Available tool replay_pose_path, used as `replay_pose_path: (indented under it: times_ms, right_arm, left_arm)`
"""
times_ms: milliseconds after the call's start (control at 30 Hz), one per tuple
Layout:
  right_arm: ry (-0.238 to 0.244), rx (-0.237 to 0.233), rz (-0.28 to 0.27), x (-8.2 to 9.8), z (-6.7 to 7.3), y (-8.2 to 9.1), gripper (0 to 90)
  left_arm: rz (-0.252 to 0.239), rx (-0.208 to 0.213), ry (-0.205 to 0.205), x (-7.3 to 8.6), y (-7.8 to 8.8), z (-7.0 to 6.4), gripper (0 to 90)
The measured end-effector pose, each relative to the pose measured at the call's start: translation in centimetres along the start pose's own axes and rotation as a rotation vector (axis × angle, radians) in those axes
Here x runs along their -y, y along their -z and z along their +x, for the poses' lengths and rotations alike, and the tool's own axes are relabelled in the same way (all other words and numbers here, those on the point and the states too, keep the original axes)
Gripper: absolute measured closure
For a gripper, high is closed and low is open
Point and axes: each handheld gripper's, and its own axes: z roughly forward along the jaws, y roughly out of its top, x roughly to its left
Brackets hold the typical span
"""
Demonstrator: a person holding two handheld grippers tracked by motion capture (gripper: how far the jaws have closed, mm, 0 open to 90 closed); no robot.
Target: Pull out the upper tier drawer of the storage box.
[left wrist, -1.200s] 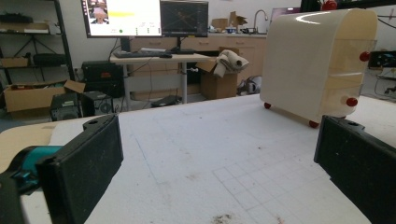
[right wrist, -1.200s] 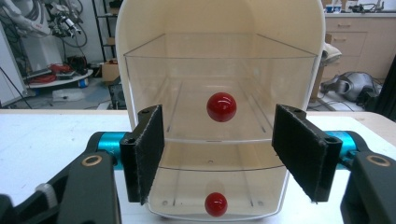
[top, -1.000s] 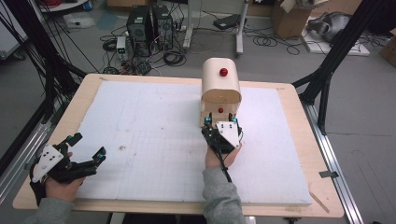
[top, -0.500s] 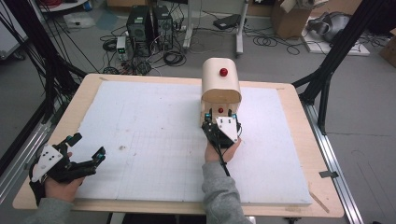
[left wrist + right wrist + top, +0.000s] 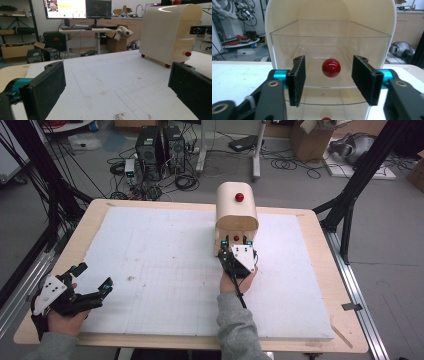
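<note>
A: Two pads of the right gripper (image 5: 328, 80) sit either side of the red knob (image 5: 331, 67) on the clear drawer (image 5: 329, 50), not touching it. Jaws have just been closing, half-narrow now, gaps both sides

B: Where's the unit?

A: Cream drawer cabinet (image 5: 236, 216) stands at the far middle of the white foam board (image 5: 165, 270), front facing the person. Right gripper (image 5: 236, 243) is up against that front in the high view. A second red knob (image 5: 326, 119) shows lower down in the right gripper view, and one more (image 5: 239, 197) on top of the cabinet

B: Left side?

A: Left gripper (image 5: 92, 279) is parked at the near left corner of the board, jaws wide, nothing between them. Well apart from the cabinet (image 5: 170, 32)

B: Risks?

A: My read: knob is round and glossy, so flat pads could slip off it if they close off-centre or too far out on it. Cabinet stands on small red feet (image 5: 167, 65) with nothing bracing it, so a pull may drag the whole unit along the foam instead of sliding the drawer. A tilted pull could also jam the drawer

B: Surface, room?

A: Foam board has a faint pencilled grid and a few dark smudges, and lies on a wooden table (image 5: 320, 245). Beyond it: PC towers (image 5: 160, 150) and tangled cables on a grey floor, monitors (image 5: 77, 8) on a desk, cardboard boxes
</note>
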Motion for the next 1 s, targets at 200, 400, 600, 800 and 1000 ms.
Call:
replay_pose_path:
  times_ms: [200, 400, 600, 800, 1000]
  right_arm:
    - [0.017, -0.001, 0.01, 0.04, 0.12, 0.01, 55.6]
    - [0.03, 0.002, 0.004, 0.02, 0.2, 0.02, 64.2]
    - [0.034, 0.016, -0.003, -0.03, 0.21, 0.1, 72.4]
    - [0.036, 0.022, -0.01, -0.01, 0.21, 0.11, 73.2]
    - [0.04, 0.021, -0.006, -0.14, 0.21, 0.38, 73.3]
  left_arm:
    - [0.0, 0.002, 0.001, 0.01, -0.02, 0.03, 1.7]
    - [0.0, 0.003, 0.002, -0.01, -0.01, -0.01, 1.7]
    - [0.0, 0.002, 0.001, -0.01, -0.02, 0.0, 1.7]
    - [0.002, 0.01, -0.011, -0.08, -0.08, -0.18, 1.7]
    - [-0.002, 0.006, -0.008, -0.08, -0.04, -0.11, 1.7]
